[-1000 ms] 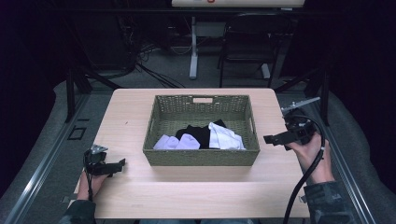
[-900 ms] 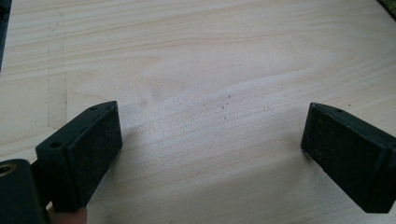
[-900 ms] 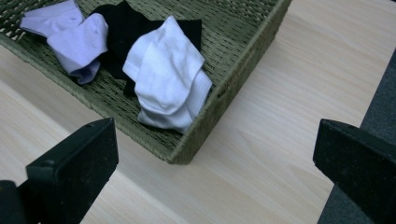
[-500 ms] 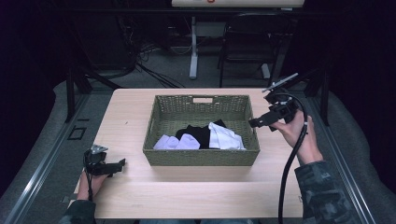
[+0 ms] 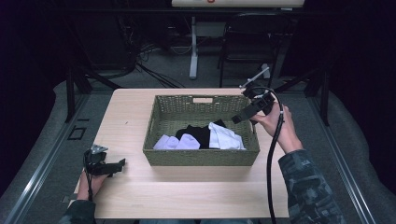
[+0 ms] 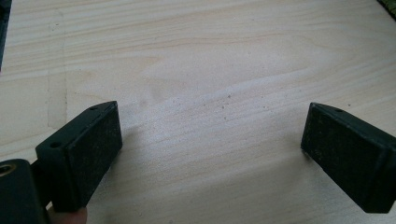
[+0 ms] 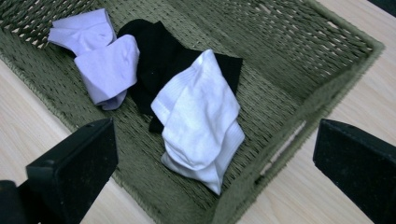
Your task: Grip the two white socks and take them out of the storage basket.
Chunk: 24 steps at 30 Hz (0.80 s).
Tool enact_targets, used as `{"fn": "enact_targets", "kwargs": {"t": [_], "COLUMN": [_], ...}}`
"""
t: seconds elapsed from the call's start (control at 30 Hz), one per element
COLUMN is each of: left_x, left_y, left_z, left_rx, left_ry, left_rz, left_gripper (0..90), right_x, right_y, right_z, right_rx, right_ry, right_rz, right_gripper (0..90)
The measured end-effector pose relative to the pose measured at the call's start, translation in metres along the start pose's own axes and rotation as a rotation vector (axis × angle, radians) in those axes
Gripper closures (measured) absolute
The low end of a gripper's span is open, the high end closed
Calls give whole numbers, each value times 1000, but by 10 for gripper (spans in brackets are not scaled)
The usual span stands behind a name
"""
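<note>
Socks are lying bunched in the olive woven wicker basket; the crumpled white sock is nearest its right wall. You are hovering your right gripper above it, jaws spread, lining up a grab, while your left gripper is resting spread left of the basket, out of the way.

The green woven wicker basket is open on top, so its walls alone block entry from the side. Above its right rim the right claw hangs spread over a crumpled white sock. The pale wooden table lies bare between the left claw's parted jaws.
</note>
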<state>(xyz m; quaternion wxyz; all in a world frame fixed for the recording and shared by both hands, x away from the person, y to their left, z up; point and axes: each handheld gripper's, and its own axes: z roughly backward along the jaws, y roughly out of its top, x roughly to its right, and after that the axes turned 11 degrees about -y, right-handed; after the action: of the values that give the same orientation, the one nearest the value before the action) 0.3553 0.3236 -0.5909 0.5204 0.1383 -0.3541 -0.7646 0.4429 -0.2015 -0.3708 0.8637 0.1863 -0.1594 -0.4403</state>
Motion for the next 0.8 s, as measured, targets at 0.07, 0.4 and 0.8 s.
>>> {"fn": "enact_targets", "kwargs": {"t": [0.07, 0.4, 0.8], "left_x": [0, 0, 0], "left_y": [0, 0, 0], "left_z": [0, 0, 0], "left_rx": [0, 0, -3], "left_ry": [0, 0, -3], "left_rz": [0, 0, 0], "left_gripper": [52, 52, 52], "right_x": [-3, -24, -39], "right_y": [3, 18, 25], "right_z": [-6, -35, -82], "right_rx": [-5, -46, -121], "right_ry": [8, 38, 64], "right_rz": [5, 46, 45], "right_gripper": [0, 0, 16]}}
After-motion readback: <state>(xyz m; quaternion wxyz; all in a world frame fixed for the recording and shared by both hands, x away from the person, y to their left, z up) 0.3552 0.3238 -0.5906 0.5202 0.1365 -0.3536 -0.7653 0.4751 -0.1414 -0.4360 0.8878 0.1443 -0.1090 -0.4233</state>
